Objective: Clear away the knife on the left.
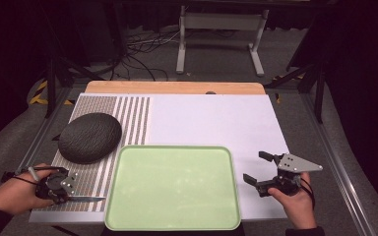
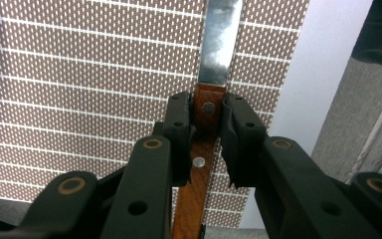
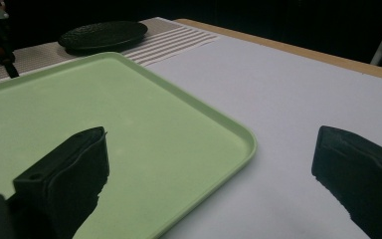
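A knife [image 1: 86, 199] with a wooden handle [image 2: 199, 164] and steel blade [image 2: 220, 40] lies just over the brown patterned mat [image 1: 96, 123], its tip pointing at the green tray [image 1: 172, 187]. My left gripper [image 1: 59, 186] is shut on the knife's handle near the blade, at the table's front left. My right gripper [image 1: 257, 169] stands open to the right of the tray, over the white sheet [image 1: 216, 118], nothing between its jaws. In the right gripper view the tray's corner [image 3: 238, 134] lies between the two jaws.
A dark oval textured dish [image 1: 89, 136] rests on the mat behind the left gripper, also far off in the right gripper view [image 3: 104, 34]. The wooden table edge [image 1: 177, 87] runs along the back. A metal frame rail [image 1: 339, 172] borders the right side.
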### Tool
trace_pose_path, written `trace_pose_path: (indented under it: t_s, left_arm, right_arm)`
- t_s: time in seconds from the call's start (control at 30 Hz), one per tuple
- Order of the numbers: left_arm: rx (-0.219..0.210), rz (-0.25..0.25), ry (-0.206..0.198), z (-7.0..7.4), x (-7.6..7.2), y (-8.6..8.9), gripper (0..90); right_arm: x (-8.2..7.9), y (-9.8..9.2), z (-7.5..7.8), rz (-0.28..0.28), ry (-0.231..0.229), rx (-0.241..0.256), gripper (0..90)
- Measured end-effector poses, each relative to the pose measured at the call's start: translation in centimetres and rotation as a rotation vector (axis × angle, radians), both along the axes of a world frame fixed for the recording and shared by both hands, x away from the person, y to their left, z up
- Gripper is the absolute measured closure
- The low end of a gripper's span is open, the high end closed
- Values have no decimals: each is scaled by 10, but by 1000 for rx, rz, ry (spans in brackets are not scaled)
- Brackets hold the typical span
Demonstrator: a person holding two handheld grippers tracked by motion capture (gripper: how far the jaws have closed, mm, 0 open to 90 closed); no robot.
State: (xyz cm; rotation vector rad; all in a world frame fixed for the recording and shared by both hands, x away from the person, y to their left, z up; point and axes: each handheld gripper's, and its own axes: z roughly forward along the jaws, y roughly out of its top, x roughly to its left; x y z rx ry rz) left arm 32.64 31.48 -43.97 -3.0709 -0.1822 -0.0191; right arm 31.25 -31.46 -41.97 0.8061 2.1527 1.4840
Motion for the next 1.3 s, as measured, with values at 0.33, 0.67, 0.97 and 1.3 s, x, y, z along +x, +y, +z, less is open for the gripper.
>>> trace_pose_path:
  t_s: [0.33,0.67,0.97,1.3]
  left_arm:
    - [-4,13,-5,6,-2,0,777]
    - [-73,108,-24,32,-5,-4,778]
    - [-143,211,0,48,-7,-12,778]
    - [-220,374,52,59,-6,-21,779]
  right_arm:
    - [0,-1,1,1,0,7,21]
    - [0,-1,1,2,2,5,21]
    - [-1,-2,1,3,1,6,21]
    - [-1,-2,1,3,0,4,20]
